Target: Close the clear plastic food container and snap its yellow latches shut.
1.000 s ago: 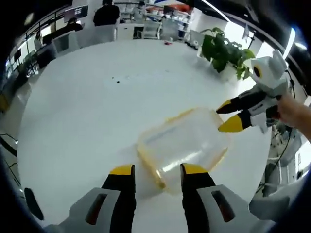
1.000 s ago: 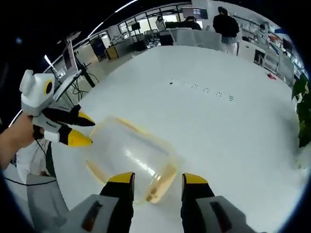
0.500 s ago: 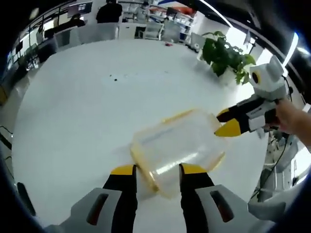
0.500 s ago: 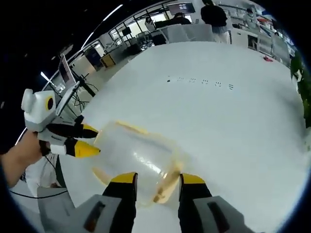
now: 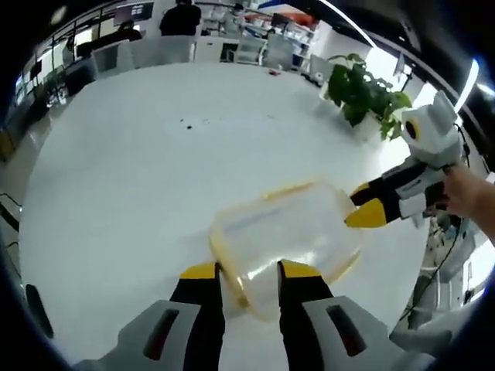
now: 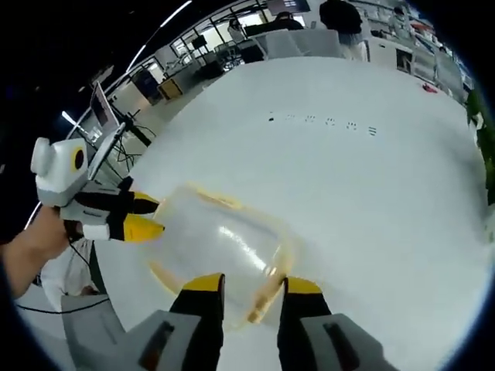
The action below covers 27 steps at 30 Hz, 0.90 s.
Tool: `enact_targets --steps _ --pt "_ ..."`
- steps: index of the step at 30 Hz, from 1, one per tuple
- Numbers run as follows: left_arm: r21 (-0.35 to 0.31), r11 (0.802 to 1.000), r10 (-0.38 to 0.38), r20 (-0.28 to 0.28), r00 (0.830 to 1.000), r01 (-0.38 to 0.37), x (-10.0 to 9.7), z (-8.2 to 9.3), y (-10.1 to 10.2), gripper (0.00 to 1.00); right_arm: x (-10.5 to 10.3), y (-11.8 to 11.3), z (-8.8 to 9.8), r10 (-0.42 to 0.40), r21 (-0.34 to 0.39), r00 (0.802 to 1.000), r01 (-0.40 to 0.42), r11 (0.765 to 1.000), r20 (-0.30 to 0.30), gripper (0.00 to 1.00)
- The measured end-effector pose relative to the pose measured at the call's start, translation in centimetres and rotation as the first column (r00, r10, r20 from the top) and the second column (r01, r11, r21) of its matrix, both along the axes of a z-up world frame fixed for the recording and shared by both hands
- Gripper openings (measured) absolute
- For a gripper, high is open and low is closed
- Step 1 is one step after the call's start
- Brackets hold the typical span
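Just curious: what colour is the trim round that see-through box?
Yellow, running round the box edge; clearest in the left gripper view.

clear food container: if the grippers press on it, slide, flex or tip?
The clear container looks empty and thin-walled, so probably light and somewhat flexible. On the smooth white table it may slide under a one-sided push. Low and wide, it seems unlikely to tip.

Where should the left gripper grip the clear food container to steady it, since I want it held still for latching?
Probably the container end with the yellow latch, between the left gripper tips. Come straight in from that short end: the rim there is narrow enough for the jaws, and the right gripper works the opposite end.
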<state>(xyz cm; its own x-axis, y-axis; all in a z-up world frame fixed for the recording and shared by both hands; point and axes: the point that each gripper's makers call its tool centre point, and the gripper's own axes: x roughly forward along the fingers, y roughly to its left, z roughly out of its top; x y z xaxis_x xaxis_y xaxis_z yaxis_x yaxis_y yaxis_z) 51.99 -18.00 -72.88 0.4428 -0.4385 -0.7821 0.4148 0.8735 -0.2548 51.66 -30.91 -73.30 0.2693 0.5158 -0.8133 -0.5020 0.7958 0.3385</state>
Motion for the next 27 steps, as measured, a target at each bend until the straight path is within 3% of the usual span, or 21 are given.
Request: enact_targets --steps 3,5,11,18,21,27 --pt "-0.009 1.0 0.011 -0.016 1.0 -0.011 0.0 -0.1 0.0 0.23 -0.1 -0.5 -0.2 -0.036 0.037 0.999 0.036 0.999 -0.011 0.23" --pt "0.013 1.0 -0.011 -0.005 1.0 0.011 0.0 -0.1 -0.1 0.23 -0.4 -0.4 -0.1 -0.032 0.028 0.999 0.032 0.999 0.005 0.23" --pt "0.001 1.0 0.005 -0.019 1.0 -0.005 0.0 -0.1 -0.2 0.23 -0.7 -0.6 -0.2 -0.028 0.028 0.999 0.029 0.999 -0.017 0.24" --pt "-0.006 1.0 -0.011 -0.014 1.0 0.011 0.3 -0.1 -0.2 0.25 -1.1 -0.8 -0.3 -0.027 0.053 1.0 0.027 0.998 0.007 0.25" --pt "-0.024 0.999 0.042 -0.025 0.999 -0.042 0.6 -0.3 0.0 0.27 -1.2 -0.8 -0.3 -0.034 0.06 0.999 0.033 0.998 0.016 0.25" --pt "-0.022 0.999 0.041 -0.016 0.999 -0.041 0.6 -0.2 0.3 0.28 -1.4 -0.3 -0.4 -0.023 0.065 1.0 0.022 0.998 0.017 0.25"
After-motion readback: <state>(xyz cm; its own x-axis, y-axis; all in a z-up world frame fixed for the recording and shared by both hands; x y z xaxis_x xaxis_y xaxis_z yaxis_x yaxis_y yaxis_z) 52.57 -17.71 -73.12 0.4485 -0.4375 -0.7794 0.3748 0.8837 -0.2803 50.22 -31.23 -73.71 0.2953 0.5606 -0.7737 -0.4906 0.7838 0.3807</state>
